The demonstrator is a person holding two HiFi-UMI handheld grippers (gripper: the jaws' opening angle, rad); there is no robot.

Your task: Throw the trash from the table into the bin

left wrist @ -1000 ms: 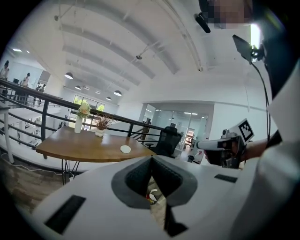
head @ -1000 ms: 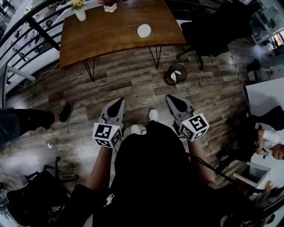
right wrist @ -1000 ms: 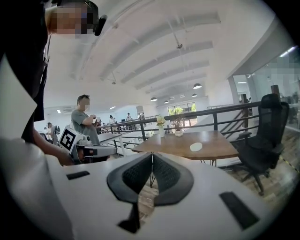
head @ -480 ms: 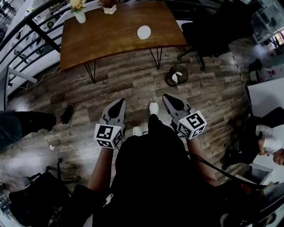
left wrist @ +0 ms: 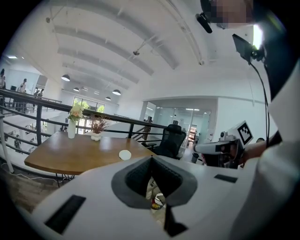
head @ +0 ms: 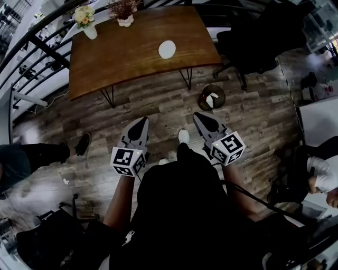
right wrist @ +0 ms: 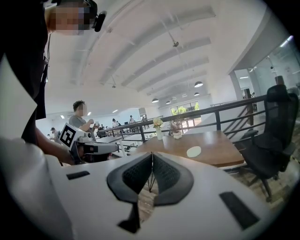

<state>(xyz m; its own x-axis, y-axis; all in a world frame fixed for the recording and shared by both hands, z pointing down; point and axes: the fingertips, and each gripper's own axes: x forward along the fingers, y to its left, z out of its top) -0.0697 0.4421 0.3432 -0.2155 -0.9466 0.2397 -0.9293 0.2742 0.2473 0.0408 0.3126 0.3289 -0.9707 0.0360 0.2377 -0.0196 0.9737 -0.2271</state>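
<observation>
A flat white piece of trash (head: 167, 49) lies on the brown wooden table (head: 116, 58) at the top of the head view. It also shows in the left gripper view (left wrist: 124, 154) and the right gripper view (right wrist: 193, 151). A round dark bin (head: 212, 97) with white litter inside stands on the floor by the table's right legs. My left gripper (head: 141, 122) and right gripper (head: 198, 116) are held side by side over the floor, well short of the table, both pointing toward it. Both are shut with nothing between the jaws, tips meeting in each gripper's own view (left wrist: 151, 158) (right wrist: 151, 153).
Two vases of flowers (head: 87, 23) (head: 124, 15) stand at the table's far edge by a black railing (head: 37, 39). A black office chair (head: 253, 37) sits right of the table. A bystander's leg (head: 47, 150) is at the left, and a seated person (head: 322, 179) at the right.
The table and bin have slid lower in the head view as I walk toward them. Both grippers stay shut and level in front of me.
</observation>
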